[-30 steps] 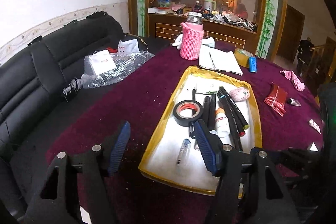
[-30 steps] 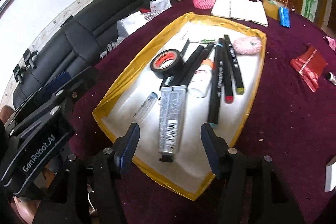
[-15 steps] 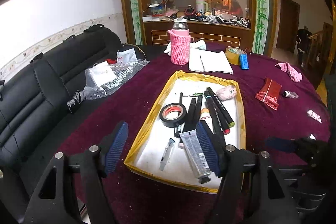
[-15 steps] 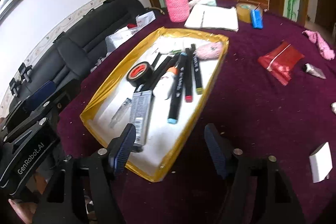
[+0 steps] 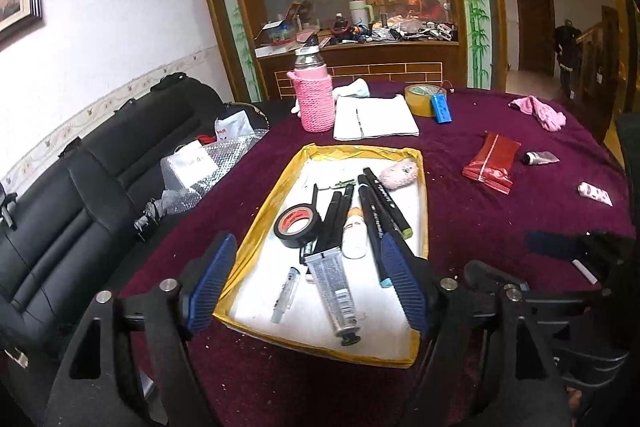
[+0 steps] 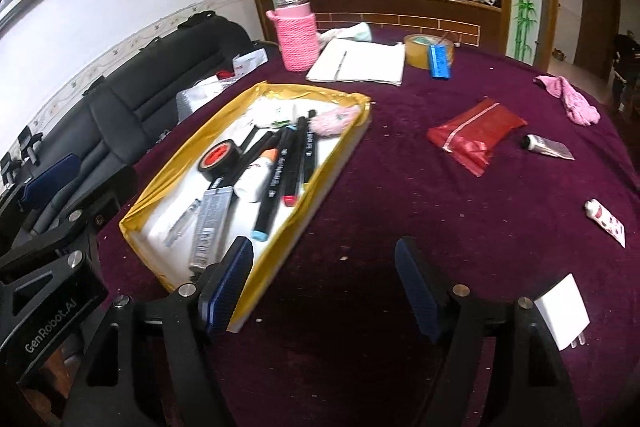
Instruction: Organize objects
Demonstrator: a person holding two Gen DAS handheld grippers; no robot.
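Observation:
A gold-rimmed white tray [image 5: 256, 227] [image 6: 340, 163] lies on the maroon tablecloth. In it are a black tape roll [image 5: 298, 225] [image 6: 220, 159], several markers [image 5: 386, 203] [image 6: 276, 179], a silver tube [image 5: 332, 287] [image 6: 210, 227], a small white bottle [image 5: 354, 231] and a pink fuzzy item [image 5: 400, 173]. My left gripper [image 5: 308, 287] hovers over the tray's near end, jaws opening, nothing between them. My right gripper [image 6: 324, 287] hangs over bare cloth right of the tray, jaws opening and empty.
Loose on the cloth: a red pouch [image 6: 476, 131], a small silver tube [image 6: 548, 147], a patterned tube [image 6: 604, 221], a white charger [image 6: 560, 311], a pink cloth [image 6: 568, 99]. At the back stand a pink-sleeved flask [image 5: 314, 99], a notebook [image 5: 374, 117], tape [image 5: 420, 99]. A black sofa [image 5: 80, 195] lies left.
Both grippers pulled back from the tray and opened wider. The right gripper swung right, off the tray onto bare cloth. The silver tube stays lying in the tray.

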